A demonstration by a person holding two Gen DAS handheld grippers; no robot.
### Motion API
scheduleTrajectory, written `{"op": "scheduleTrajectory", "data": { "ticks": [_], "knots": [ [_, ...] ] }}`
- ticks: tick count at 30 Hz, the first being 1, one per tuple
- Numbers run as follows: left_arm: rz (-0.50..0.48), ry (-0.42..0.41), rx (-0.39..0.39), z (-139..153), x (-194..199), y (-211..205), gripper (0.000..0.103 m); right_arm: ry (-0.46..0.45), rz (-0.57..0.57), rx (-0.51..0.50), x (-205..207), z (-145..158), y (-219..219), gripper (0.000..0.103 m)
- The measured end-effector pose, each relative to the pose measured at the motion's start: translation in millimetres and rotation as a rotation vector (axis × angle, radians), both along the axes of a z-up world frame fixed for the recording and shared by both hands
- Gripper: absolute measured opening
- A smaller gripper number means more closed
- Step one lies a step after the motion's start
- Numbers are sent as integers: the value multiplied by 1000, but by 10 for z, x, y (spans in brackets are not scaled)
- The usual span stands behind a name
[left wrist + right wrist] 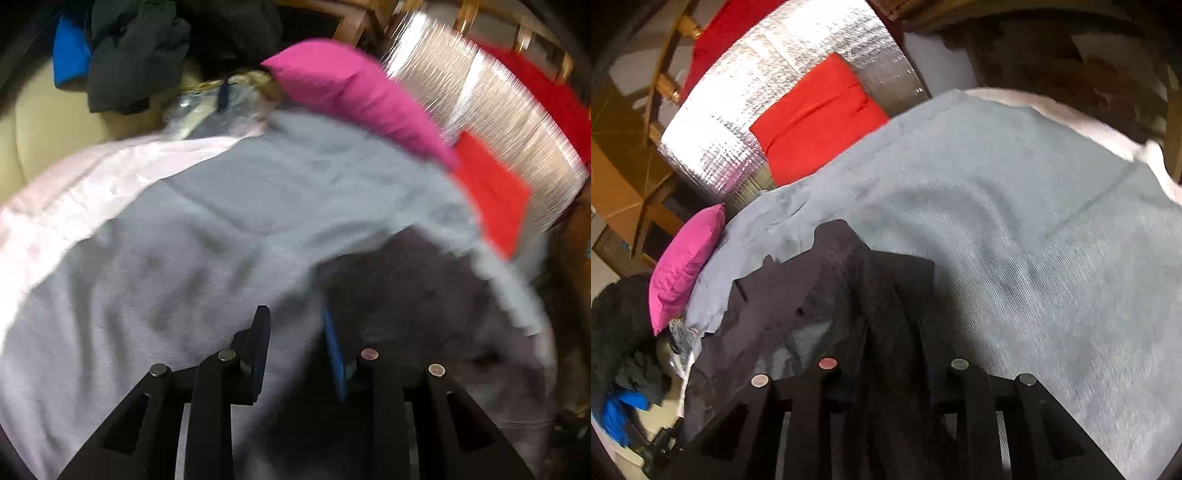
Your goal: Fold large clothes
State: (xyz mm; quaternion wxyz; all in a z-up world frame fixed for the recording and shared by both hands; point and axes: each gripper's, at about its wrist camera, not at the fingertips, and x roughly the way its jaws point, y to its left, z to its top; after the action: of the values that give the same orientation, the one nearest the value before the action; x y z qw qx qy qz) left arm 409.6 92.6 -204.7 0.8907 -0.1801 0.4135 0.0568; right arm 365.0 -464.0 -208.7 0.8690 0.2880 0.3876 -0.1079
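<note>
A large light grey cloth (229,229) lies spread over a pale pink sheet (74,192). A dark grey garment (424,302) lies on top of it, at the right in the left wrist view. My left gripper (295,339) is low over the border between the two. Its jaws stand a little apart, light grey cloth fills the gap, and the dark edge runs along the blue pad (334,350). In the right wrist view the dark grey garment (820,295) bunches up between the jaws of my right gripper (892,332) and hides its fingertips. The light grey cloth (1015,221) spreads to the right.
A magenta pillow (351,88) and a red cushion (491,192) lie at the far edge against a silver foil-covered roll (491,114). Dark and blue clothes (129,55) are piled on a cream seat at the upper left. Wooden furniture (661,81) stands behind the roll.
</note>
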Motion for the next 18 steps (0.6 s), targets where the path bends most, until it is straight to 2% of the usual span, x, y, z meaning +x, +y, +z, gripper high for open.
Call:
{"op": "scheduleTrajectory", "data": {
  "ticks": [1, 2, 5, 6, 7, 8, 9, 10, 12, 14, 16, 18],
  "knots": [
    [-12, 61, -11, -116, 49, 7, 30, 30, 4, 19, 100, -122, -11, 27],
    [-17, 101, -75, -214, 73, 47, 30, 31, 1, 38, 94, -151, -33, 27],
    [14, 76, -168, -131, 18, 189, 30, 7, 6, 106, 19, -13, -125, 29],
    [12, 62, -179, -78, 6, 220, 35, -14, 8, 140, -16, 45, -174, 29],
    [18, 44, -191, -17, -11, 257, 47, -28, 5, 157, -27, 78, -194, 31],
    [31, 21, -204, 43, -38, 295, 55, -58, -11, 173, -68, 131, -245, 42],
    [37, -5, -215, 93, -56, 318, 70, -95, -27, 179, -118, 183, -287, 55],
    [36, -36, -225, 148, -70, 323, 78, -124, -37, 179, -139, 218, -302, 78],
    [1, -68, -221, 218, -46, 273, 80, -167, -34, 180, -114, 271, -307, 81],
    [-54, -64, -206, 240, 10, 165, 85, -146, -11, 206, -4, 260, -297, 81],
    [-112, -18, -203, 189, 119, 46, 88, -120, 0, 221, 96, 219, -271, 81],
    [-162, 46, -233, 91, 250, -89, 88, -72, 8, 207, 227, 175, -219, 81]
  ]
}}
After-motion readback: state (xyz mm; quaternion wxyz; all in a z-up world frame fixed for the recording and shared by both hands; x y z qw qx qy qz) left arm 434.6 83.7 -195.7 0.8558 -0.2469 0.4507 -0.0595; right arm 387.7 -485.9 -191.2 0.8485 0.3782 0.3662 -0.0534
